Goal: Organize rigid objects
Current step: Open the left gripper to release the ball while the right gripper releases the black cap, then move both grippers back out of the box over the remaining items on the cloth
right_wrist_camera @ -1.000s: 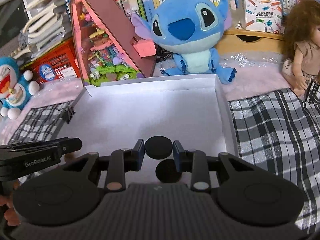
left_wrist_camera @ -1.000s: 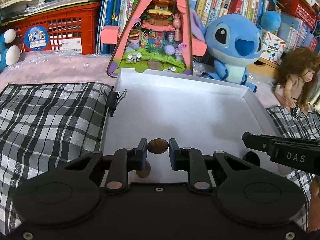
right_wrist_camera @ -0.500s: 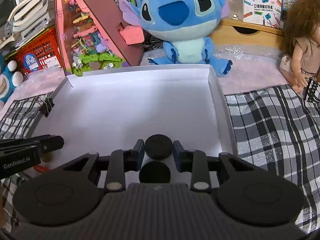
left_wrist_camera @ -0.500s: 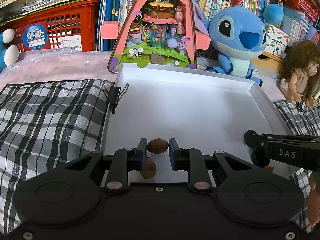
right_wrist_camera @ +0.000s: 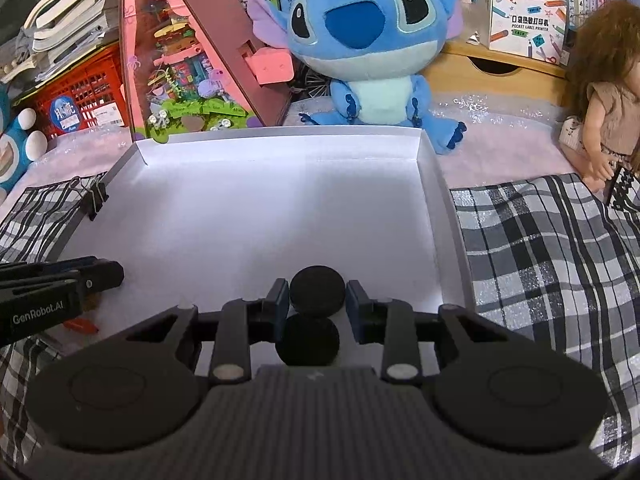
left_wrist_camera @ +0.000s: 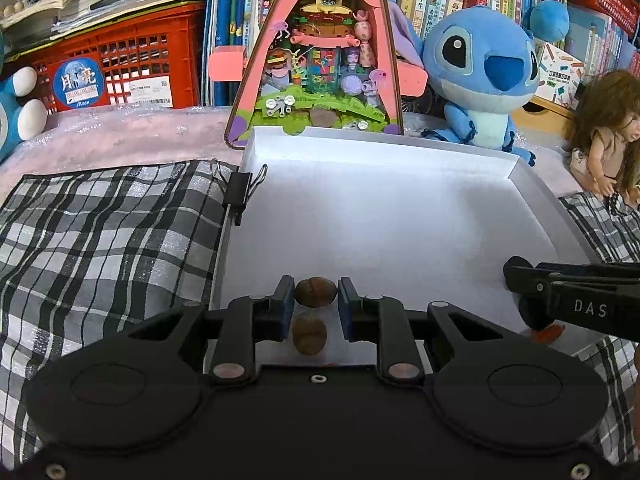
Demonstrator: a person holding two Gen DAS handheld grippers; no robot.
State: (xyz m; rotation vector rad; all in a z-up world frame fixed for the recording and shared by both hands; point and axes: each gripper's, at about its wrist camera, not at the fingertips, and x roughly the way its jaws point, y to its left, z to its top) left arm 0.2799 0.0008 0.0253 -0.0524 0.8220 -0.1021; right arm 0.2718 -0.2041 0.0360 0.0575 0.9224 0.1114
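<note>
- Since a second ago both grippers have sunk closer to the white tray [left_wrist_camera: 532,184], each object nearing its shadow.
- Left gripper [left_wrist_camera: 316,295]: jaws closed on a brown pebble [left_wrist_camera: 315,291], near the tray's near-left edge.
- Right gripper [right_wrist_camera: 317,295]: jaws gripping a black disc [right_wrist_camera: 317,294], near-right in the tray.
- Beyond the tray's far edge sits a blue plush [right_wrist_camera: 368,52].

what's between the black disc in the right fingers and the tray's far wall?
Nothing: in the right wrist view the white tray floor is bare from the black disc, held in the right gripper, to the far wall.
</note>
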